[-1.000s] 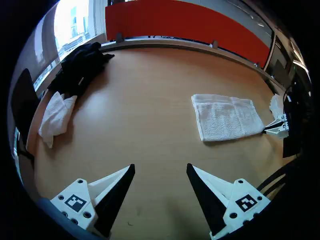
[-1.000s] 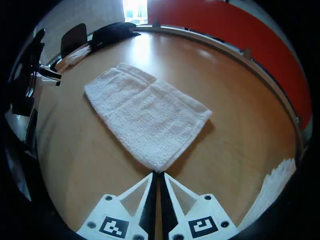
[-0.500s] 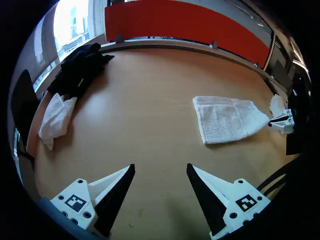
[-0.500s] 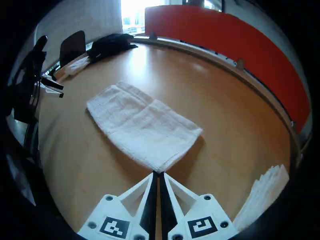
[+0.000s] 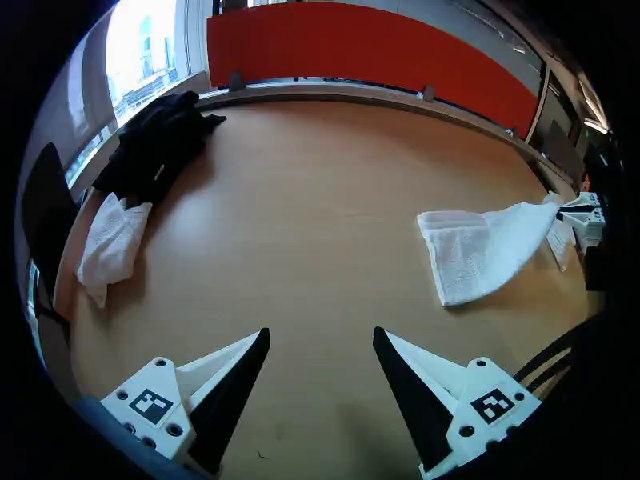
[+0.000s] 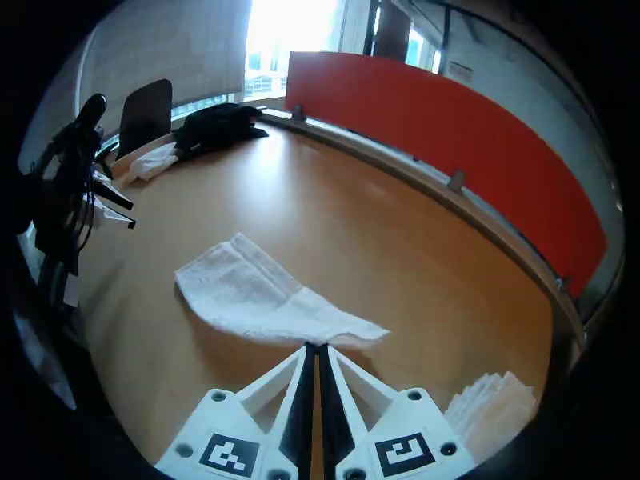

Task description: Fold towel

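Two claws, taken from the left. My left claw (image 5: 320, 331) hangs spread wide over bare bench (image 5: 304, 208) at the bottom of the left gripper view, gripping nothing. Right of centre lies the towel (image 5: 468, 256), its far corner raised off the wood toward the right edge. In the right gripper view, bottom centre, my right claw (image 6: 318, 350) is pinched shut on that corner. I judge a fold is in hand. Next I must carry the corner across to the opposite edge, lay it square, then let go.

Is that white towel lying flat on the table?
No: the right gripper pinches one corner of the towel up off the table; the rest lies flat.
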